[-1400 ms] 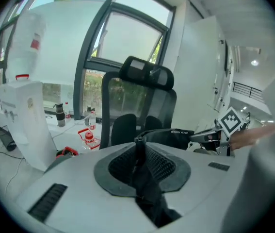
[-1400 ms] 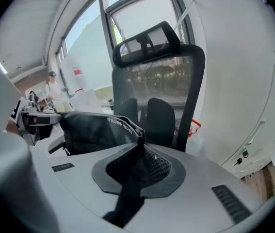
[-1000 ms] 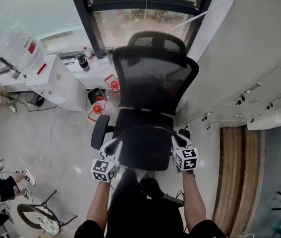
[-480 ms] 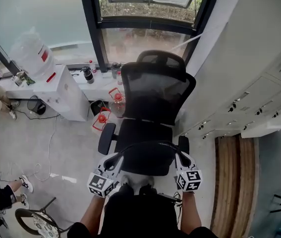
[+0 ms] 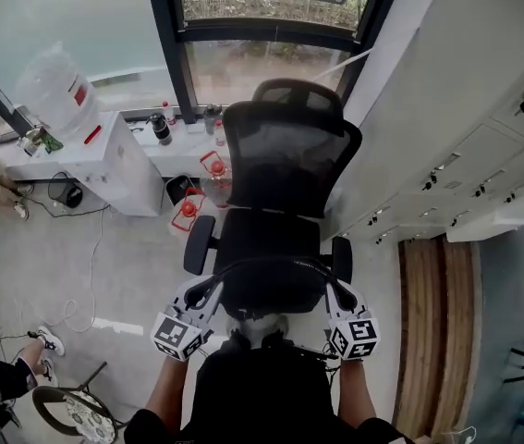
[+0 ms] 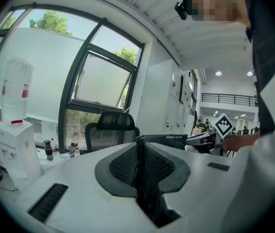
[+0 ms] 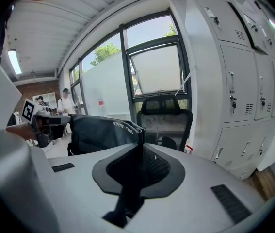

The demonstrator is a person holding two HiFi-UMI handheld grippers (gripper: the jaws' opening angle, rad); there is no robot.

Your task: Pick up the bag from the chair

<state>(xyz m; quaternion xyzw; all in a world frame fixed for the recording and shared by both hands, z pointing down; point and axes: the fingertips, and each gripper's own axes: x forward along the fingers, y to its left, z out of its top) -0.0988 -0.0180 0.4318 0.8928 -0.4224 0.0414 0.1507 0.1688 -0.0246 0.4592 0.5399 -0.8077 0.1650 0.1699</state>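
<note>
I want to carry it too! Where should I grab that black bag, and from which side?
Probably its top rim, one end in each gripper. The bag looks wide and soft, and that thin fabric edge fits between narrow jaws. Come from the near side, facing the chair, as here: the left gripper is shut on the left end, the right gripper on the right end.

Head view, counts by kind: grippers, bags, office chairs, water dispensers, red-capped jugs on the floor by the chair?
Grippers: 2, the left gripper and the right gripper, each shut on the bag
Bag: 1
Office chair: 1
Water dispenser: 1
Red-capped jugs: 2
Total: 7
</note>
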